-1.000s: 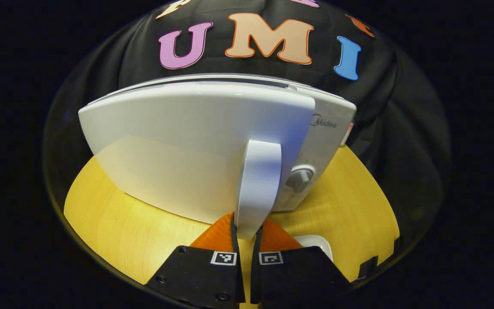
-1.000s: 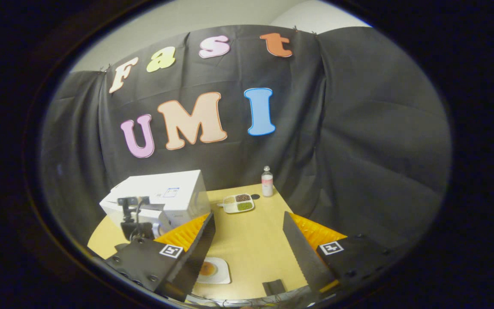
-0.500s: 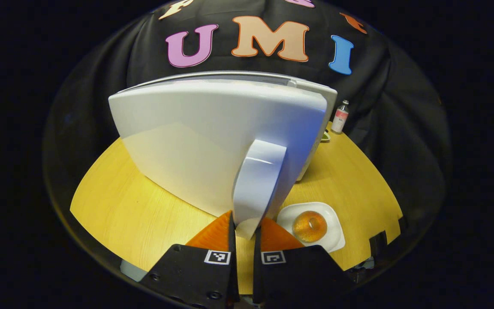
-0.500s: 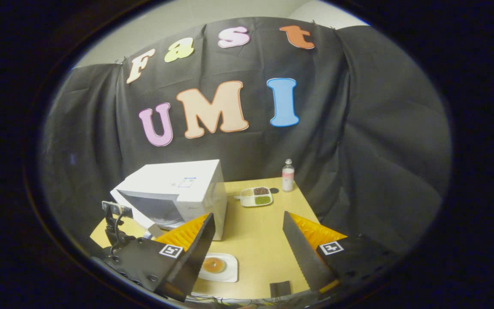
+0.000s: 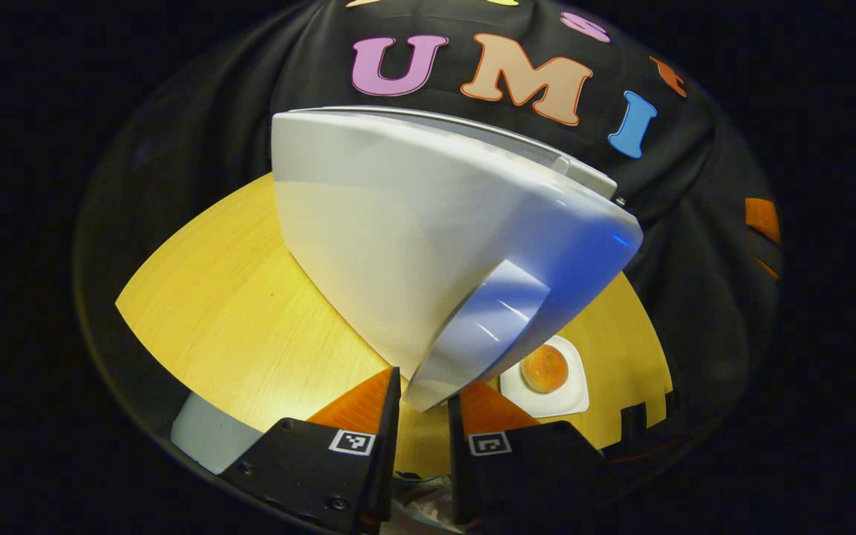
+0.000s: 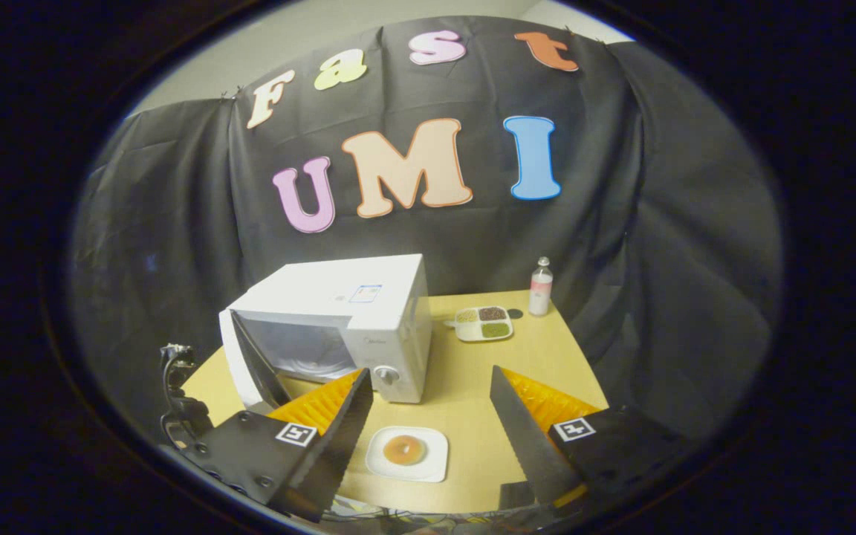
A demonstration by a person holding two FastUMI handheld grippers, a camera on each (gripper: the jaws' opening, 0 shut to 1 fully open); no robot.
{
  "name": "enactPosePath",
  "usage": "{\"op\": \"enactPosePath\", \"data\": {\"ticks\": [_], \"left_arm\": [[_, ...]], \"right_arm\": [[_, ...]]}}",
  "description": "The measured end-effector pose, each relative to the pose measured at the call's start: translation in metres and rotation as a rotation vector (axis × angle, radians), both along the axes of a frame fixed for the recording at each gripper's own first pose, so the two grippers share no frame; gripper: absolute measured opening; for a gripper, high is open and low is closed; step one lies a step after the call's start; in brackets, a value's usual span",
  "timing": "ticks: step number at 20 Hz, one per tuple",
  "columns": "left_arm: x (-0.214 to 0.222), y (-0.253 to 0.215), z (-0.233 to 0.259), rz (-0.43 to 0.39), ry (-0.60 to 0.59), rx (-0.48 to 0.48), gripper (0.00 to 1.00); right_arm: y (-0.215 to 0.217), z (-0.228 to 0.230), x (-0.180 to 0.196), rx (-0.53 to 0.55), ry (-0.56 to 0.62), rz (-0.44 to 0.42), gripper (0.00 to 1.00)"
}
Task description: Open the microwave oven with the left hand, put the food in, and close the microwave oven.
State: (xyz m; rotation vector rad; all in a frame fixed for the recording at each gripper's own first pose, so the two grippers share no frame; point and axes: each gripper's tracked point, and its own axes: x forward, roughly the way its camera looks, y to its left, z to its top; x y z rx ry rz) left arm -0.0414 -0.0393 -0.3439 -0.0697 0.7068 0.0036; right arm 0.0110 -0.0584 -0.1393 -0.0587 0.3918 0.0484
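— Now, where's the left gripper (image 5: pixel 419 397)?
— Clamped on the door handle (image 5: pixel 484 331) of the microwave (image 6: pixel 339 327), both fingers pressing it; the door (image 6: pixel 246 368) stands swung wide on the left.
— And the food?
— Doughnut (image 6: pixel 404 449) on its white plate (image 6: pixel 432 464), on the table (image 6: pixel 472 386), near side, just in front of the oven. Right gripper (image 6: pixel 432 438) hangs above it, jaws spread, holding nothing.

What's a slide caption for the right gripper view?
Right gripper, open, hangs above the donut plate beside the microwave, its door swung open.
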Motion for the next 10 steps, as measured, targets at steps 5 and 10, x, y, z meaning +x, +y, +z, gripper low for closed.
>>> {"op": "enactPosePath", "data": {"ticks": [5,10], "left_arm": [[-0.017,0.037,0.015,0.044,-0.020,0.021,0.65],[-0.032,0.070,0.021,0.032,-0.025,0.072,1.00]], "right_arm": [[0.011,-0.030,-0.002,-0.016,0.058,0.010,0.99],[0.021,-0.062,-0.001,-0.062,0.129,0.030,0.99]]}}
